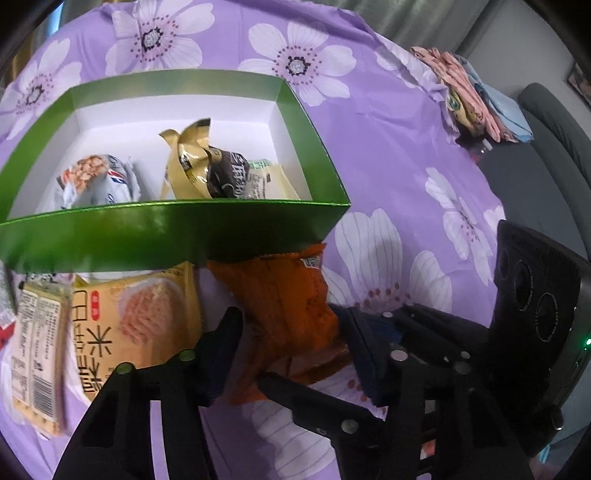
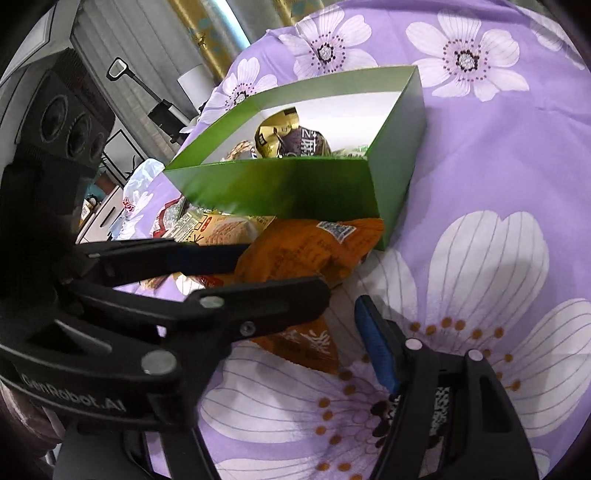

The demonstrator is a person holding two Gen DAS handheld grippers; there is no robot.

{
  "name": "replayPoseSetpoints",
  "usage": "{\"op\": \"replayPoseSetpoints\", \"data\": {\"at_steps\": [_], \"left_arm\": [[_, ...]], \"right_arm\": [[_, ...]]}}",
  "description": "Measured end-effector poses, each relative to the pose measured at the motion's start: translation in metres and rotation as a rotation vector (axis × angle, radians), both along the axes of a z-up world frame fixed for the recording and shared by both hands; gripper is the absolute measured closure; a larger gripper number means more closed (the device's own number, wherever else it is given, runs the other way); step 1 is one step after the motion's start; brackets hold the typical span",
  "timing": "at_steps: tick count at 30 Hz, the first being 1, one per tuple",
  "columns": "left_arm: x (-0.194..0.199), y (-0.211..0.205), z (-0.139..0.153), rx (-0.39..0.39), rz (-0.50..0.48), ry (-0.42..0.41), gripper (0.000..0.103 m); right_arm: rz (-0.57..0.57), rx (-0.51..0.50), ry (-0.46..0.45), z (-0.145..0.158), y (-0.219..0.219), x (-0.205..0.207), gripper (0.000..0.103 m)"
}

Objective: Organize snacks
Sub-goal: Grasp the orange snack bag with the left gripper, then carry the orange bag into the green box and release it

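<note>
While the one orange packet (image 1: 284, 306) lies on the floral cloth (image 1: 399, 155) against the single green box (image 1: 166, 229), the left gripper (image 1: 291, 328) pinches it. The right gripper (image 2: 306, 343) sits just beside, fingers spread, holding nothing. Four packets (image 1: 207, 166) fill the box; two yellow packets (image 1: 125, 317) lie outside.

A purple cloth (image 1: 388, 155) printed with large white flowers is spread over the surface. Folded fabrics (image 1: 476, 99) are piled at its far edge beside a grey upholstered seat (image 1: 546, 122). Grey and gold curtains (image 2: 207, 26) are seen behind.
</note>
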State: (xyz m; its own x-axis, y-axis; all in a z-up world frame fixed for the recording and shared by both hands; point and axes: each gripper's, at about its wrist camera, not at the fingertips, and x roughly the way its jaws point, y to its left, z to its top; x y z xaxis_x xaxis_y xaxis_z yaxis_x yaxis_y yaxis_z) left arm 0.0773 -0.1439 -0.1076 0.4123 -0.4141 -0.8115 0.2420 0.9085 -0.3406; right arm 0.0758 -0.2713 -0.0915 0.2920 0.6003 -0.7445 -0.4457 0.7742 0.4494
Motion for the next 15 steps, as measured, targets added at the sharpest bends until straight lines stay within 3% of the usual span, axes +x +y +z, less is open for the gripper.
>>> {"op": "replayPoseSetpoints", "data": {"at_steps": [3,15], "left_arm": [[-0.001,-0.001,0.000,-0.005,0.001,0.002,0.055],[-0.025,0.003,0.034,-0.026,0.001,-0.073,0.059]], "right_arm": [[0.020,0.034,0.017,0.000,0.002,-0.002,0.056],[0.042,0.017,-0.060,0.031,0.013,-0.023,0.060]]}}
